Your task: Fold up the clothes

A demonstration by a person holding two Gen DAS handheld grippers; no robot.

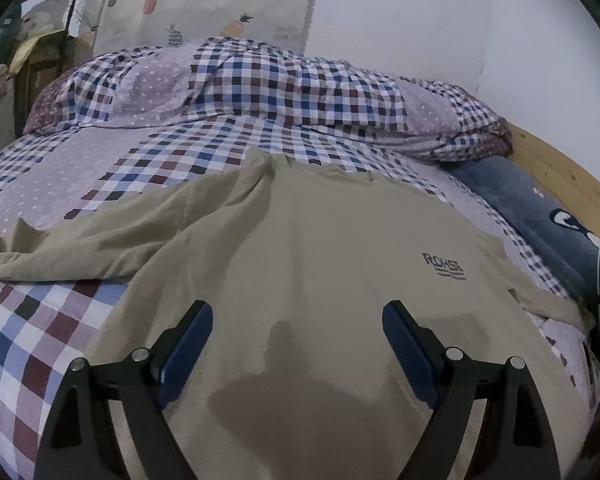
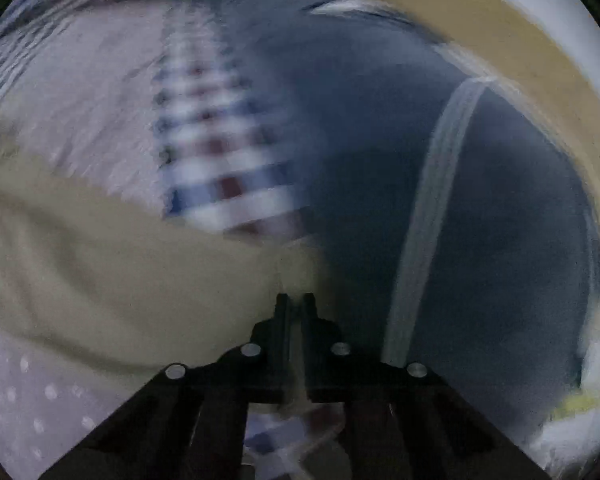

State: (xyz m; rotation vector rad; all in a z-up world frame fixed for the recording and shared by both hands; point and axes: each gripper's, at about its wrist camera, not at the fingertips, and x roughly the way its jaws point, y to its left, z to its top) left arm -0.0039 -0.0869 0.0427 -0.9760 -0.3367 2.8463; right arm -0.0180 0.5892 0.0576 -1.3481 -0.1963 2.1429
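A beige T-shirt with a small dark logo lies spread on the checked bedsheet, one sleeve stretched out to the left. My left gripper is open and empty, hovering just above the shirt's middle. In the blurred right wrist view, my right gripper is shut on a pinch of the beige T-shirt at its right edge, beside a dark blue pillow.
A bunched checked quilt lies across the far side of the bed. A dark blue pillow lies along the wooden headboard on the right. A white wall stands behind. Clutter sits at the far left.
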